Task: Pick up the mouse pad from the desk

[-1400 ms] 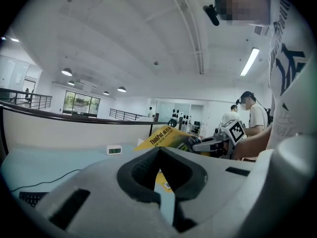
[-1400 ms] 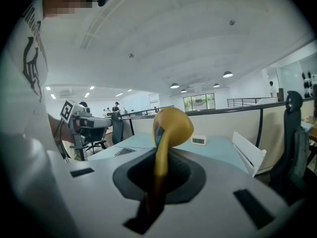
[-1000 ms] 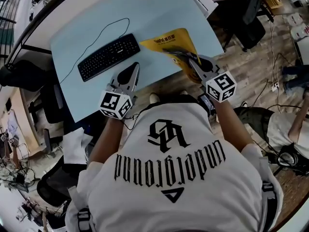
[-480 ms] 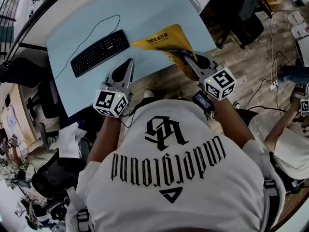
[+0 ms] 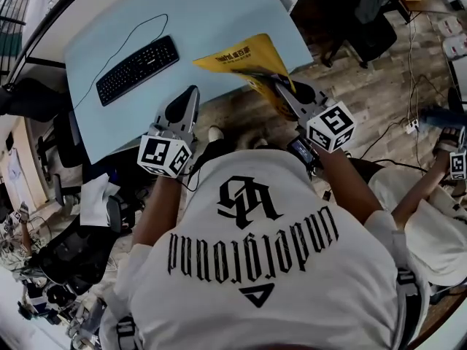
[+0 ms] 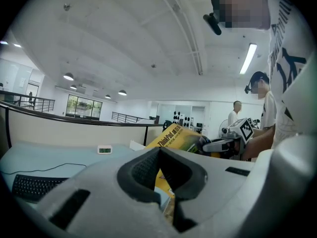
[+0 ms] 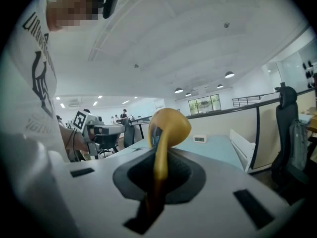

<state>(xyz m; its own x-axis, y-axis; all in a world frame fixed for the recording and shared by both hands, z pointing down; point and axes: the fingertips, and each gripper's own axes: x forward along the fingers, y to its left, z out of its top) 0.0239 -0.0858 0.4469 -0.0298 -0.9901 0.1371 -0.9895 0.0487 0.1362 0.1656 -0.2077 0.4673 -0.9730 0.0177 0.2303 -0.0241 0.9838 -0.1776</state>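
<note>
Upper left of the head view I've got the black corded keyboard point(image 5: 137, 69) lying on the light blue desk point(image 5: 219, 20), nothing near it. A bit lower, centre-left, my left gripper point(image 5: 191, 93) pokes over the desk's near edge. Its own view has the jaws pinched together at the tips with nothing in them point(image 6: 158, 151), just the small white digital clock point(image 6: 104, 149) way back on the desk.

Right of centre is the floppy yellow mouse pad with black lettering point(image 5: 237, 57). It's spread over the desk's lower right corner, and its near end runs out past the edge, over the wooden floor point(image 5: 350, 79). My right gripper point(image 5: 273, 86) has that end clamped. In its own view the jaws are closed hard on the pad, which stands edge-on between the pads and curls over above them point(image 7: 168, 125). Can't tell if the far edge touches the desk.
</note>
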